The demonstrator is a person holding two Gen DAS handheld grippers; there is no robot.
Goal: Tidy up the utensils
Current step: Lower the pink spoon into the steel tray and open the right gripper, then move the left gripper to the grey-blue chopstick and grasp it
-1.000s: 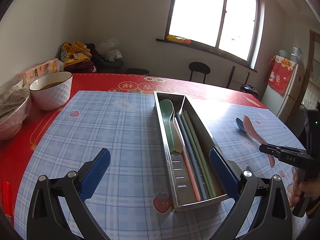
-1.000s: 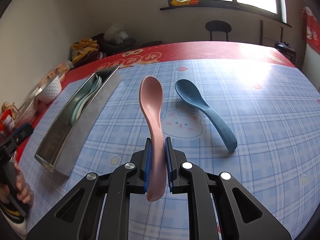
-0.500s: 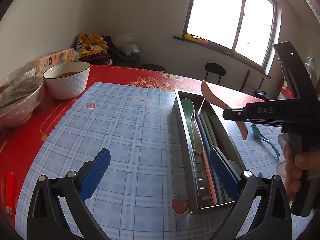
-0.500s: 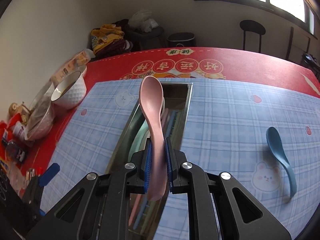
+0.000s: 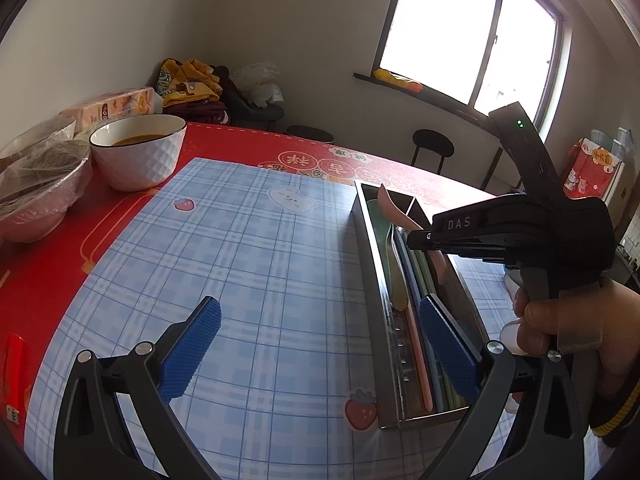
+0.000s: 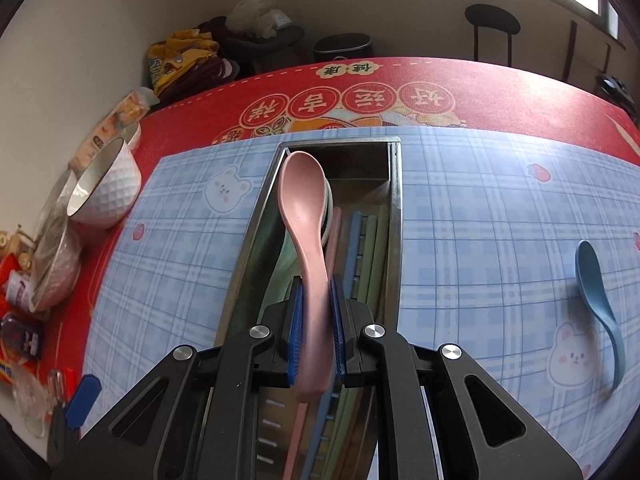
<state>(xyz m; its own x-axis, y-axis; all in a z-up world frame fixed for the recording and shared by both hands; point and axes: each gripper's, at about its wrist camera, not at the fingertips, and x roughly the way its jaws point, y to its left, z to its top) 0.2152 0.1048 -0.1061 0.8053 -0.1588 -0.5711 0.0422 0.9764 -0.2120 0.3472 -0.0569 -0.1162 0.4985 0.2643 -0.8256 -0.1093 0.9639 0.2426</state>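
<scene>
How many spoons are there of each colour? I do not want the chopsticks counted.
Pink spoon: 1, held in the right gripper over the metal tray
Green spoon: 1, in the tray, mostly hidden
Blue spoon: 1, on the checked mat
Total: 3

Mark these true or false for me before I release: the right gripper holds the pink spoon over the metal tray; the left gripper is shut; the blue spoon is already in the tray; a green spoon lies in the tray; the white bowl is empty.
1. The right gripper holds the pink spoon over the metal tray. True.
2. The left gripper is shut. False: it is open and holds nothing.
3. The blue spoon is in the tray. False: it lies on the checked mat, right of the tray.
4. A green spoon lies in the tray. True.
5. The white bowl is empty. False: it holds brownish liquid.
</scene>
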